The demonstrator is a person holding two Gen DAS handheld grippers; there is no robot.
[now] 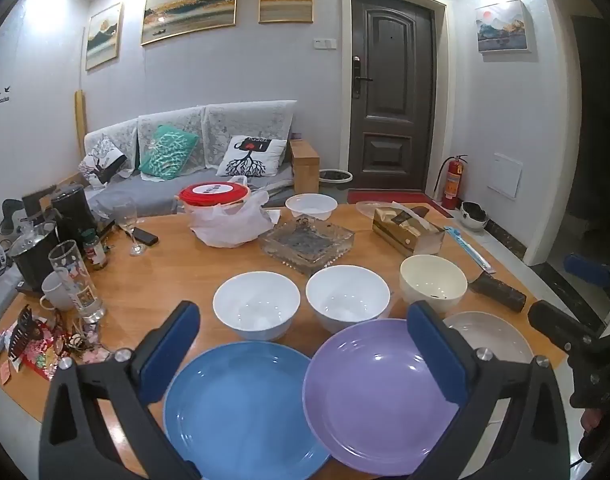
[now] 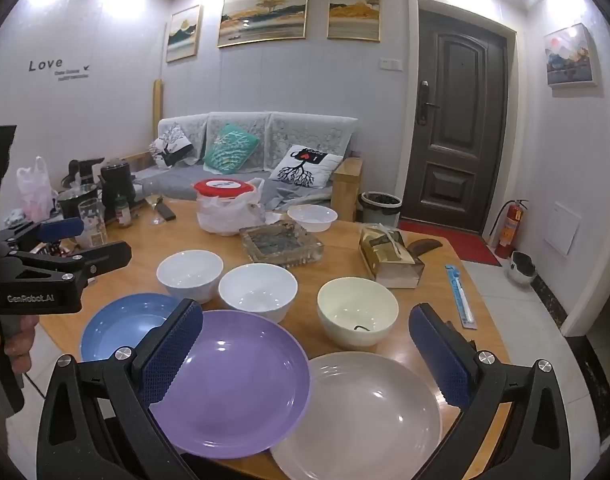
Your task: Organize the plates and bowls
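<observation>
Left claw (image 1: 303,346): jaws spread wide, released, nothing between the pads; it hangs over the near edge of the surface, above the blue and purple plates
Right claw (image 2: 305,348): jaws likewise spread wide and empty; it hangs above the purple and grey plates
Plates: blue plate (image 1: 241,408), purple plate (image 1: 379,392) and grey plate (image 2: 365,412) lie in a row along the near edge; purple overlaps the rims of both neighbours
Bowls: two white bowls (image 1: 257,306) (image 1: 347,296) stand side by side just behind the plates; a cream bowl (image 1: 433,282) stands to their right, apart, with a small dark speck inside
Surface (image 1: 177,264): wooden; a glass ashtray (image 1: 305,242) sits behind the bowls; a tissue box (image 1: 407,230) lies to its right
</observation>
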